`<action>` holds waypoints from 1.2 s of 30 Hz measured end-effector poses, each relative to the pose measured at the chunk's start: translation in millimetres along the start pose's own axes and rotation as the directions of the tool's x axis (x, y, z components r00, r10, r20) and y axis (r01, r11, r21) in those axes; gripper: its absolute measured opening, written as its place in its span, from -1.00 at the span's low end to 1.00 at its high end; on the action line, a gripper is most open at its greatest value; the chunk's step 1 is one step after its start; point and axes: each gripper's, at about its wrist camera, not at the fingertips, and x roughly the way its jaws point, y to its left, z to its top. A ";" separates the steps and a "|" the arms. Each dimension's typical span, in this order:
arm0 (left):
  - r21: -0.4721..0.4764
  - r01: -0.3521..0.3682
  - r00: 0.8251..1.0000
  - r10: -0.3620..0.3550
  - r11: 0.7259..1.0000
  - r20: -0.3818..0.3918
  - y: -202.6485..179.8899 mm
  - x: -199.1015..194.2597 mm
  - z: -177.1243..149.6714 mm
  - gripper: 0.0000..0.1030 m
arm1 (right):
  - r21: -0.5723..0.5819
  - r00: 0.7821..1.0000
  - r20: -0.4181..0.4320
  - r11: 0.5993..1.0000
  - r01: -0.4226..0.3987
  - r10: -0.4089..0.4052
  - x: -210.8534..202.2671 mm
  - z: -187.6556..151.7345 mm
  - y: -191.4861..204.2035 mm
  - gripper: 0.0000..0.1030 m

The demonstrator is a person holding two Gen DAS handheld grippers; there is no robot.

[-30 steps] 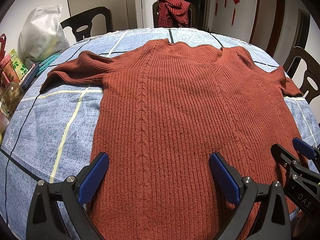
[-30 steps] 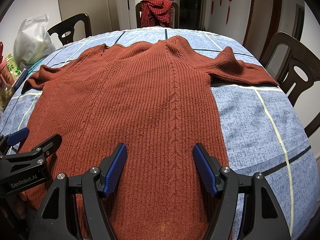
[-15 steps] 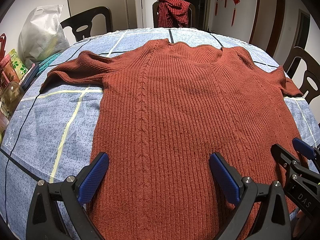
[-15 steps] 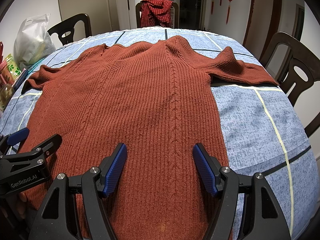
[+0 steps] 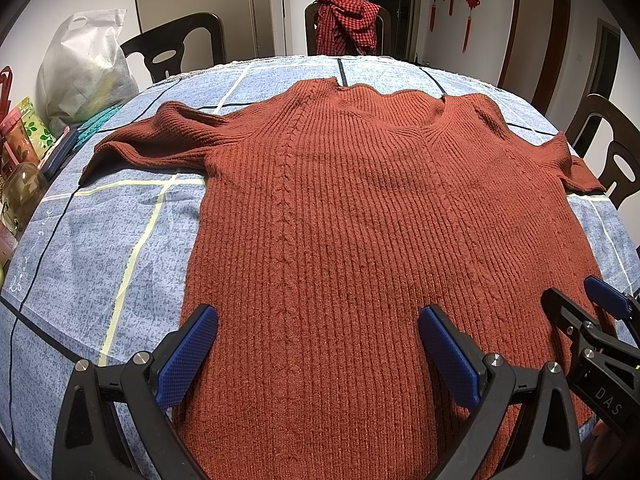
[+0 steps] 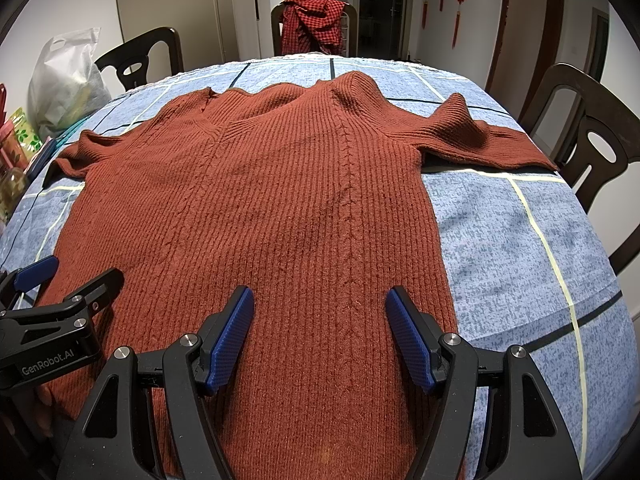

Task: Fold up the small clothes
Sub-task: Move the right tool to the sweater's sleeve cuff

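Observation:
A rust-red ribbed knit sweater (image 5: 360,208) lies spread flat on the table, neck at the far side, short sleeves out to both sides; it also fills the right wrist view (image 6: 280,200). My left gripper (image 5: 318,344) is open and empty, hovering over the sweater's lower left part. My right gripper (image 6: 320,332) is open and empty over the lower right part. The right gripper shows at the right edge of the left wrist view (image 5: 592,312). The left gripper shows at the left edge of the right wrist view (image 6: 60,280).
The table wears a blue cloth with yellow and dark lines (image 5: 112,240). A white plastic bag (image 5: 84,68), a jar and packets sit at the left edge. Dark chairs ring the table; the far one (image 5: 344,28) carries a red checked garment.

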 end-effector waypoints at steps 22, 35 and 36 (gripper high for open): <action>-0.255 0.145 0.989 -0.137 0.956 0.047 107.1 -32.8 17.6 0.97 | -0.171 0.989 0.098 0.981 -0.092 0.110 -25.6 32.9 30.9 0.34; -0.351 0.001 0.993 0.039 0.936 0.107 202.6 -53.6 24.6 0.97 | -0.475 0.919 0.147 0.841 -0.259 0.366 -27.1 85.7 160.1 0.33; -0.352 -0.003 0.994 0.041 0.936 0.103 206.2 -52.5 25.2 0.97 | -0.489 0.910 0.138 0.826 -0.281 0.391 -24.5 89.3 172.5 0.31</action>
